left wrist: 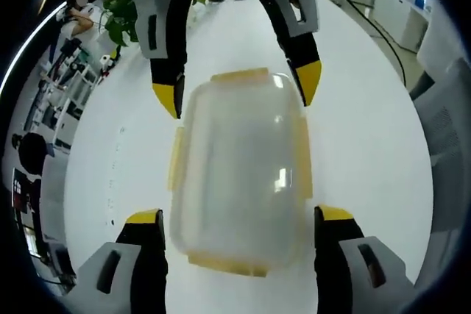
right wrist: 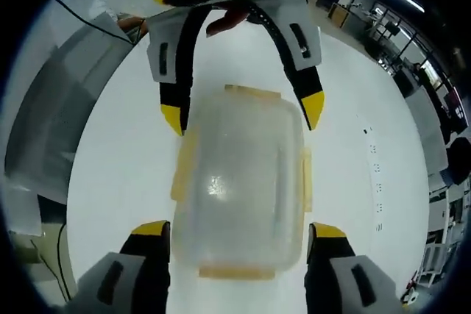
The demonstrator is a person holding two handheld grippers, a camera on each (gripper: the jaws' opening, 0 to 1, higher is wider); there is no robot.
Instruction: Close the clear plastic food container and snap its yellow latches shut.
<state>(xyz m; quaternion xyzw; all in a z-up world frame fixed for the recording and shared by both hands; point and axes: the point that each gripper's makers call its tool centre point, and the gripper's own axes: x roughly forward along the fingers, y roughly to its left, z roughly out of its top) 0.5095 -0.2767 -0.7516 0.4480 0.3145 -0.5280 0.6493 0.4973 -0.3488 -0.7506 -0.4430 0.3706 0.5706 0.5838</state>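
Note:
A clear plastic container [left wrist: 239,174] with its lid resting on top lies on the white table [left wrist: 368,145]. Yellow latches [left wrist: 239,75] run along all its sides; I cannot tell whether they are snapped down. My left gripper [left wrist: 239,217] is open, one jaw on each side of the container's near end. My right gripper [left wrist: 237,92] comes in from the top and straddles the far end. In the right gripper view the same container [right wrist: 239,189] sits between my open right gripper [right wrist: 239,229] and the left gripper [right wrist: 243,114] opposite.
The white table [right wrist: 125,167] stretches around the container. A green plant [left wrist: 121,16] and a seated person [left wrist: 73,12] are at the far left. A cable [left wrist: 368,20] crosses the far right. Grey equipment [right wrist: 44,145] stands beside the table.

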